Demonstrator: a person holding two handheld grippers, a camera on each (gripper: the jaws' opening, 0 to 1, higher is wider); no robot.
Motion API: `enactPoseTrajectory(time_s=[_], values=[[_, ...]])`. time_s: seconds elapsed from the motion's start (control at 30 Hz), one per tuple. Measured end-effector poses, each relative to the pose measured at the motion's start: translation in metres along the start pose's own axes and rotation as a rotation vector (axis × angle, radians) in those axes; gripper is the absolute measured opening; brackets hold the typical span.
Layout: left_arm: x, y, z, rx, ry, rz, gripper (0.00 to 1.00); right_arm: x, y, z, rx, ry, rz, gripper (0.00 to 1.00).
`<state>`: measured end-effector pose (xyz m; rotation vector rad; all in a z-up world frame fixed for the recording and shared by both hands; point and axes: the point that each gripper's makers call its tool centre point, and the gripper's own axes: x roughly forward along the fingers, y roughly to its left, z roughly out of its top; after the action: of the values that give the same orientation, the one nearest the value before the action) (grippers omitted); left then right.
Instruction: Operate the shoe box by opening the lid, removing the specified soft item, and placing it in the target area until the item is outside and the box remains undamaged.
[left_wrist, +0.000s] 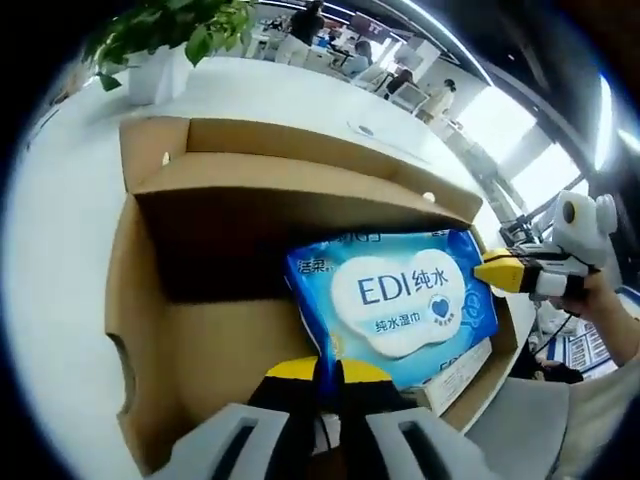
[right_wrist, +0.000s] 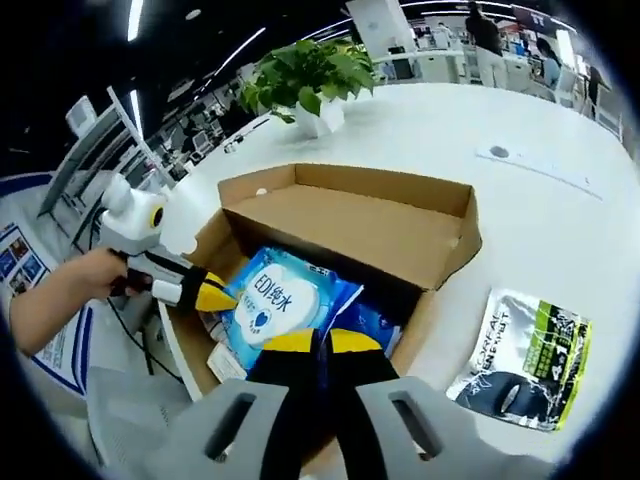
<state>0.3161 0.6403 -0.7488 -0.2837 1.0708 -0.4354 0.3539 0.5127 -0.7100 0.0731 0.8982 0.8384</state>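
The cardboard shoe box (left_wrist: 140, 300) (right_wrist: 400, 215) stands open on a white table, its lid folded back. A soft blue pack of wet wipes (left_wrist: 400, 290) (right_wrist: 275, 300) with a white label sits tilted at the box's mouth. At the bottom of the left gripper view, my left gripper (left_wrist: 326, 368) is shut on the pack's near edge. My right gripper (right_wrist: 318, 345) is shut on the pack's other edge. The right gripper (left_wrist: 500, 272) also comes in from the right, held by a hand. In the right gripper view the left gripper (right_wrist: 208, 290) reaches in from the left.
A flat face-mask packet (right_wrist: 522, 358) lies on the table (right_wrist: 560, 210) beside the box. A potted plant (right_wrist: 315, 85) (left_wrist: 165, 45) stands behind the box. More packaged items (left_wrist: 458, 372) lie under the pack inside. People sit at desks far behind.
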Motion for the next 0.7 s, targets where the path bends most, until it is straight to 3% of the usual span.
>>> enactPoseTrajectory(time_s=[0.2, 0.7], values=[[-0.001, 0.0, 0.001, -0.001, -0.007, -0.012, 0.04, 0.008, 0.008, -0.005, -0.052, 0.015, -0.001, 0.03], [-0.022, -0.006, 0.009, 0.024, -0.072, -0.003, 0.03, 0.0, 0.013, 0.002, -0.052, -0.011, 0.005, 0.0]])
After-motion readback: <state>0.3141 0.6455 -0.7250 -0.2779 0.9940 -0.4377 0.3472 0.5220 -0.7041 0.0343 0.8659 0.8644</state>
